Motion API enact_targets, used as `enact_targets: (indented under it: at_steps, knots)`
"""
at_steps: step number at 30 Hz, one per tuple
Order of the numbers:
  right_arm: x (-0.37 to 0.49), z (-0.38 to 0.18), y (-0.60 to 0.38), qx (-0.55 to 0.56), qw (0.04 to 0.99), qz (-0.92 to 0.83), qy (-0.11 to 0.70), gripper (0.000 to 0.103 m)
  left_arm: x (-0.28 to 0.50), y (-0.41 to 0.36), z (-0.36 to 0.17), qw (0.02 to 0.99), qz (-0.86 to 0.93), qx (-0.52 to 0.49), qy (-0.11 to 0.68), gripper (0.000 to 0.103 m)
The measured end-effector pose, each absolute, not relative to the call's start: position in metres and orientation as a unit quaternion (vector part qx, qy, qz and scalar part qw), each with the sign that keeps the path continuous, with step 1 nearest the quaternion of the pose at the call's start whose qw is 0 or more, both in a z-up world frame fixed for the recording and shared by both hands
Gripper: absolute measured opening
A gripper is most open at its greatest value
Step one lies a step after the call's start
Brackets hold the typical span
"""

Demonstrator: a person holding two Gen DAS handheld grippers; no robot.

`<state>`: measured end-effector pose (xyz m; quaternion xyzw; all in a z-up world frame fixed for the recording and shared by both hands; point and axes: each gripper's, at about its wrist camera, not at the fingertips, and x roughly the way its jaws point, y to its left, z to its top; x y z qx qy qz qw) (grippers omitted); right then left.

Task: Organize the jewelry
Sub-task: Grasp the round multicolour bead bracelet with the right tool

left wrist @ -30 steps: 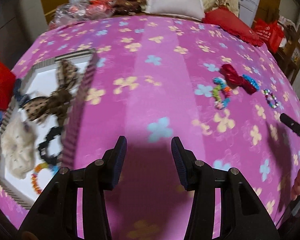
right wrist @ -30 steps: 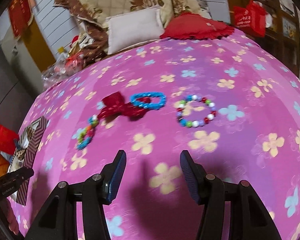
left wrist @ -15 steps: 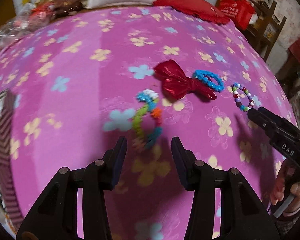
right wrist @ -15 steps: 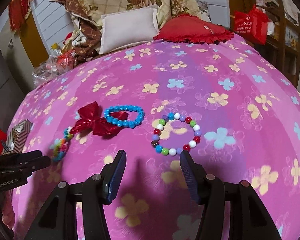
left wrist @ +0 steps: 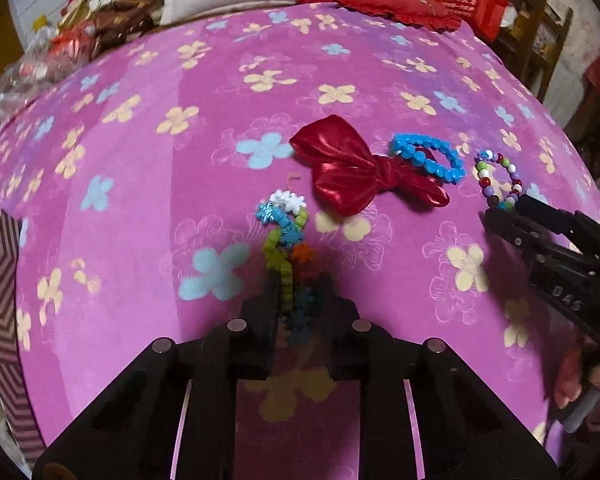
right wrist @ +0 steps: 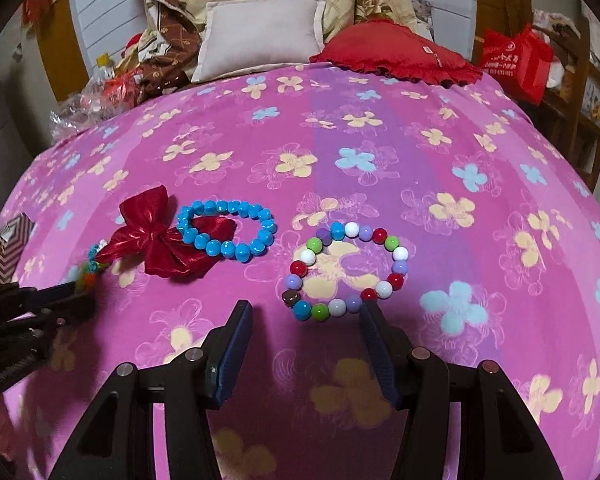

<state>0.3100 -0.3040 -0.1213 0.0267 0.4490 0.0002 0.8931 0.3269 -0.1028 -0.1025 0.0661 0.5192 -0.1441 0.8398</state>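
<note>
Left gripper (left wrist: 298,312) jaws just closing, now clamped on near end of fuzzy bracelet (left wrist: 286,240), just left of red bow (left wrist: 356,172), for lifting. Right gripper (right wrist: 306,354) jaws apart, straddling bead bracelet (right wrist: 346,272), right of bow, not yet pinching.

The bedspread (right wrist: 380,152) is magenta with cream and pale-blue flowers and a lilac band; the bow (right wrist: 152,236) is glossy red; one bracelet (right wrist: 228,234) is plain sky-blue; the beaded bracelet (right wrist: 346,270) mixes white, red, green, lilac, blue; the fuzzy bracelet (left wrist: 286,248) runs white, blue, lime, orange; the box (left wrist: 4,300) is maroon-and-cream striped.
</note>
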Motion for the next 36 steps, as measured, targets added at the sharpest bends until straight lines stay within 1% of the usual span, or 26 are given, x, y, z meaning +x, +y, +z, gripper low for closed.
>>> enact_targets:
  at_steps: [1, 2, 4, 5, 6, 7, 13, 17, 20, 21, 22, 24, 27, 32, 33, 34, 35, 36]
  knots:
    - [0.311, -0.121, -0.302, 0.018, 0.893, -0.004, 0.451, 0.046, 0.325, -0.101, -0.099, 0.844, -0.141, 0.065, 0.514, 0.01]
    - [0.312, -0.121, -0.302, 0.013, 0.893, -0.006, 0.45, 0.04, 0.323, -0.099, -0.097, 0.844, -0.14, 0.064, 0.513, 0.01]
    - [0.313, -0.12, -0.304, 0.021, 0.89, -0.003, 0.455, 0.018, 0.318, -0.091, -0.094, 0.842, -0.145, 0.044, 0.519, 0.01]
    - [0.313, -0.12, -0.307, 0.029, 0.889, -0.001, 0.457, 0.013, 0.313, -0.085, -0.092, 0.842, -0.145, 0.036, 0.518, 0.01]
    - [0.313, -0.119, -0.309, 0.039, 0.887, 0.003, 0.46, 0.004, 0.309, -0.081, -0.089, 0.843, -0.145, 0.033, 0.517, 0.01]
    - [0.311, -0.119, -0.314, 0.056, 0.885, 0.008, 0.463, 0.003, 0.304, -0.076, -0.086, 0.844, -0.146, 0.029, 0.515, 0.01]
    - [0.28, -0.107, -0.326, 0.112, 0.884, 0.031, 0.452, 0.002, 0.268, -0.046, -0.065, 0.852, -0.162, -0.013, 0.497, 0.01]
    - [0.266, -0.094, -0.32, 0.089, 0.894, 0.033, 0.438, 0.002, 0.247, -0.026, -0.059, 0.856, -0.163, -0.035, 0.49, 0.01]
    - [0.275, -0.095, -0.315, 0.083, 0.888, 0.03, 0.451, 0.008, 0.235, -0.015, -0.06, 0.858, -0.152, -0.041, 0.488, 0.01]
    - [0.279, -0.096, -0.315, 0.085, 0.887, 0.03, 0.452, 0.017, 0.232, -0.013, -0.061, 0.859, -0.151, -0.04, 0.488, 0.01]
    - [0.285, -0.096, -0.312, 0.081, 0.888, 0.026, 0.452, 0.034, 0.23, -0.01, -0.063, 0.859, -0.15, -0.041, 0.488, 0.01]
    - [0.294, -0.096, -0.306, 0.064, 0.894, 0.016, 0.444, 0.052, 0.227, -0.007, -0.065, 0.859, -0.151, -0.044, 0.488, 0.01]
    - [0.308, -0.099, -0.294, 0.023, 0.898, 0.005, 0.439, 0.052, 0.225, -0.003, -0.069, 0.86, -0.15, -0.045, 0.486, 0.01]
    - [0.338, -0.114, -0.287, -0.008, 0.889, -0.022, 0.458, 0.05, 0.224, 0.003, -0.073, 0.859, -0.155, -0.051, 0.486, 0.01]
    - [0.341, -0.116, -0.289, -0.004, 0.885, -0.019, 0.465, 0.044, 0.224, 0.004, -0.073, 0.859, -0.156, -0.051, 0.486, 0.01]
    - [0.342, -0.119, -0.291, 0.007, 0.881, -0.013, 0.473, 0.033, 0.224, 0.006, -0.073, 0.859, -0.155, -0.052, 0.485, 0.01]
    - [0.342, -0.118, -0.292, 0.011, 0.882, -0.013, 0.471, 0.031, 0.224, 0.007, -0.073, 0.859, -0.154, -0.054, 0.485, 0.01]
    - [0.341, -0.117, -0.293, 0.009, 0.881, -0.014, 0.472, 0.023, 0.224, 0.009, -0.073, 0.86, -0.154, -0.055, 0.484, 0.01]
